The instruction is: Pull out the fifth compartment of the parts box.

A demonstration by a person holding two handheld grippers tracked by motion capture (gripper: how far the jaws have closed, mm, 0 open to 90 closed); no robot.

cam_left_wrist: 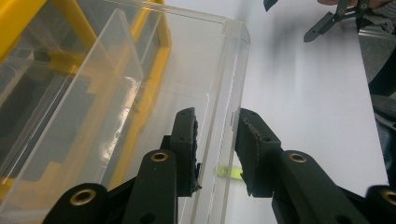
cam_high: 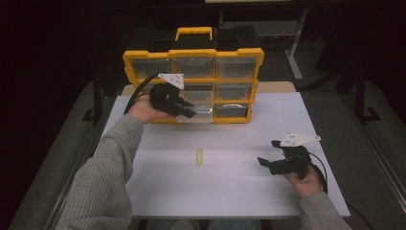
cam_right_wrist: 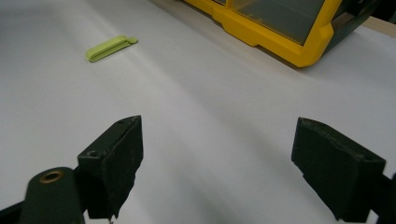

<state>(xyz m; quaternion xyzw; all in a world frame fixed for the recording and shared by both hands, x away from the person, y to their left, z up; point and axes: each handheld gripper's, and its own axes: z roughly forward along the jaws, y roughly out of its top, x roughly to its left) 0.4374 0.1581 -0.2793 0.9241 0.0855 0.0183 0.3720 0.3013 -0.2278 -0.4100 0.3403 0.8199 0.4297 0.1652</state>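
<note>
Left tool (cam_left_wrist: pixel 217 149) is closed on the front wall of a clear plastic drawer (cam_left_wrist: pixel 187 60), apparently pulled partly out of the yellow organiser case (cam_high: pixel 193 53); right tool (cam_right_wrist: pixel 217 172) is held wide open over the white counter (cam_high: pixel 230 191). A lime-green clip (cam_high: pixel 199 156) is left lying mid-counter, not yet stowed.

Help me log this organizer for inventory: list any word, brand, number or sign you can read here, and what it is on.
None can be read. The yellow organizer case, its clear drawer and the green clip show no legible lettering, and neither do the grey plates on the grippers in the high view.
</note>
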